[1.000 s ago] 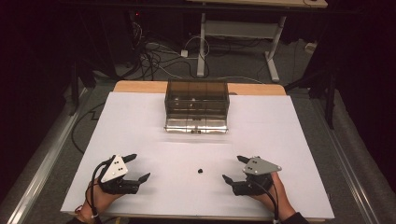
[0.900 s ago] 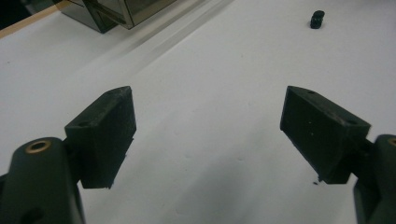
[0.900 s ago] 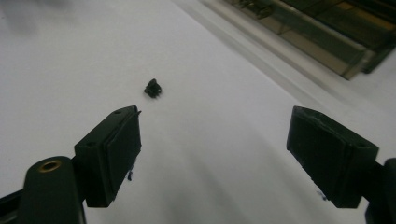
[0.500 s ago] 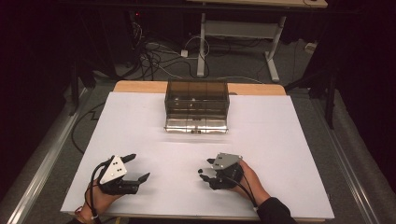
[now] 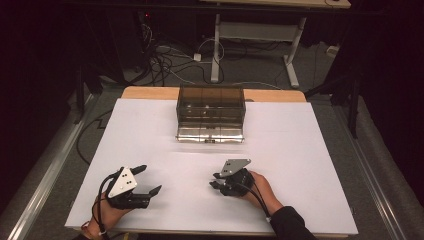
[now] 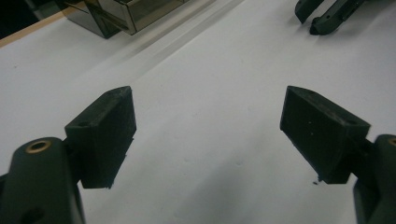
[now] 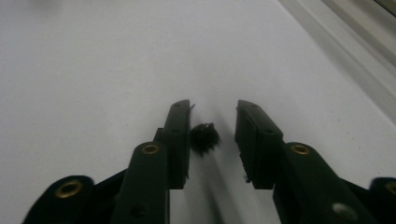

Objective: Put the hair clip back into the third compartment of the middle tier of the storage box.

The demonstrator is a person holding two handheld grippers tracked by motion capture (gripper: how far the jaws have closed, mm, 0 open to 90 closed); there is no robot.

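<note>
On the white worktop (image 5: 310, 150), the right tongs (image 7: 212, 128) stand narrowly open around a small black toothed gear (image 7: 204, 138), touching one jaw; the left tongs (image 6: 208, 126) gape wide, empty

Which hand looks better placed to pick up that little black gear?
The right. Its tool already straddles the gear, jaws partly open on either side of it. The left tool rests wide open off to the side, with bare table between its jaws.
</note>
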